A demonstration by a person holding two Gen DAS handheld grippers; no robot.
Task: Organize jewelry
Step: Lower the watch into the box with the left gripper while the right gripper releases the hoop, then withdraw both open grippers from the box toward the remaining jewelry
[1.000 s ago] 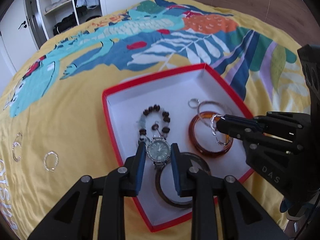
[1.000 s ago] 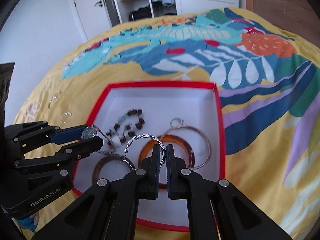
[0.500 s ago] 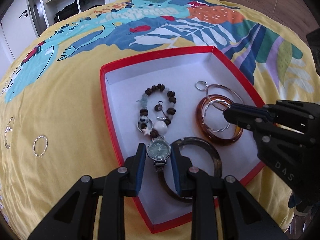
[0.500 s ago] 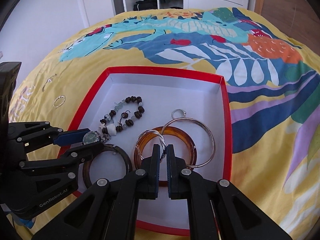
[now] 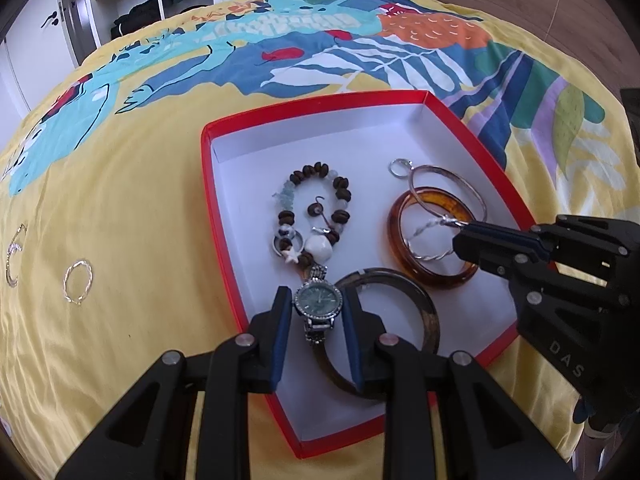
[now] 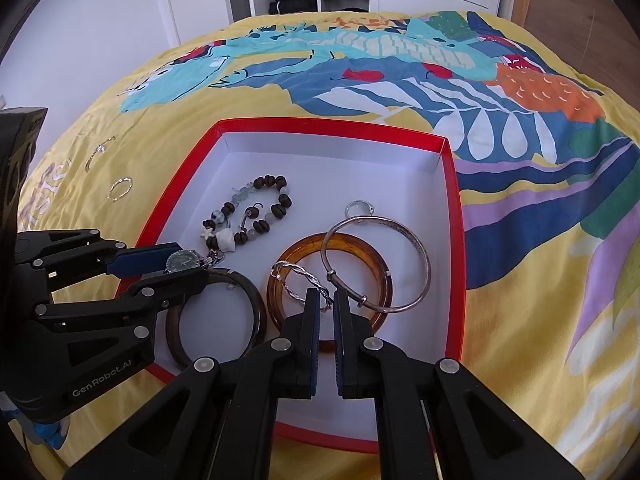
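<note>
A red box point(image 5: 206, 168) with a white inside lies on the yellow patterned bedspread. My left gripper point(image 5: 316, 320) is shut on a silver watch point(image 5: 318, 300) with a dark green face, low over the box's near left part. From the right, my right gripper point(image 5: 460, 240) is shut on a thin twisted silver bangle point(image 5: 426, 225), which lies within the amber bangle point(image 5: 436, 281). The right wrist view shows that right gripper point(image 6: 327, 306) pinching the twisted bangle point(image 6: 298, 270), with the left gripper point(image 6: 192, 266) and watch point(image 6: 182, 261) at its left.
Inside the box lie a brown beaded bracelet point(image 5: 316, 208), a dark brown bangle point(image 5: 424, 312), a plain silver bangle point(image 5: 460, 178) and a small ring point(image 5: 400, 167). Two small silver pieces point(image 5: 78, 282) point(image 5: 14, 256) lie on the bedspread left of the box. A wardrobe stands beyond the bed.
The twisted bangle stood up from the right gripper; now it lies lower and flatter inside the amber bangle. The watch has stayed in the left gripper, down near the dark bangle.
</note>
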